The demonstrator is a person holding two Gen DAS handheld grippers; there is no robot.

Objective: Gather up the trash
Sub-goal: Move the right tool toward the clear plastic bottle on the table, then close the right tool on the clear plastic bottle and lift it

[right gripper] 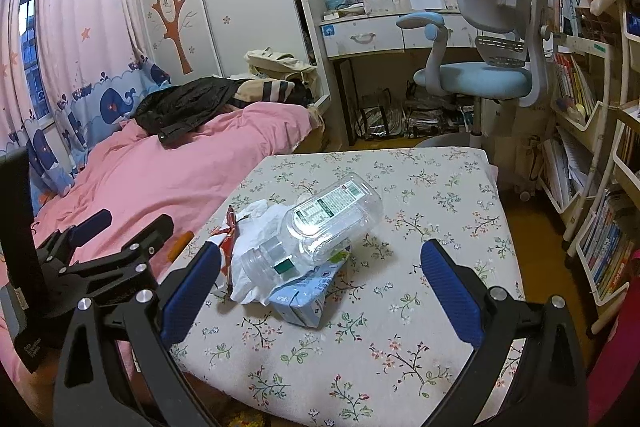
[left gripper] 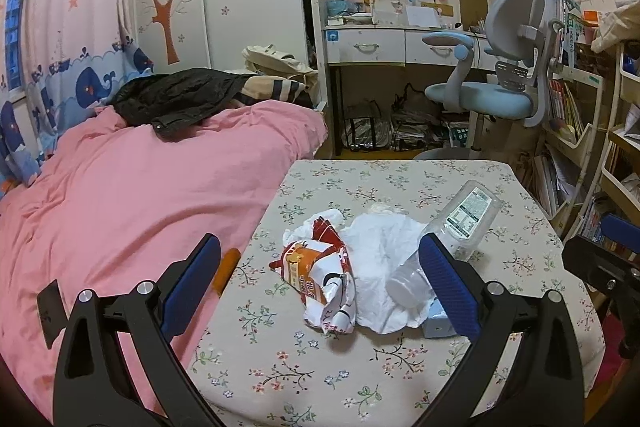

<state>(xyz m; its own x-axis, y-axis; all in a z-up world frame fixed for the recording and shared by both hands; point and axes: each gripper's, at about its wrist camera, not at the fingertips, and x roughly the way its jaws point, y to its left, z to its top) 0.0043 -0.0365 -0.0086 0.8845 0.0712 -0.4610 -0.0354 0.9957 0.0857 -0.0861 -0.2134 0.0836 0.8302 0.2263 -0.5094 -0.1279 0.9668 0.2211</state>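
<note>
A heap of trash lies on the floral-cloth table (left gripper: 360, 379). It holds a crumpled red and orange snack wrapper (left gripper: 316, 275), white crumpled paper (left gripper: 380, 259), a clear plastic bottle (left gripper: 460, 223) on its side and a flattened light blue carton (left gripper: 436, 325). My left gripper (left gripper: 320, 241) is open, hovering just short of the wrapper. In the right wrist view the bottle (right gripper: 328, 223) rests on the carton (right gripper: 304, 299) and the paper (right gripper: 256, 227). My right gripper (right gripper: 320, 249) is open and empty in front of them. The left gripper (right gripper: 132, 219) shows at the left.
A pink-covered bed (left gripper: 120, 207) adjoins the table's left side, with an orange object (left gripper: 226, 267) in the gap. A blue swivel chair (left gripper: 492, 95) and a desk (left gripper: 380, 43) stand beyond the table. Bookshelves (right gripper: 592, 227) line the right.
</note>
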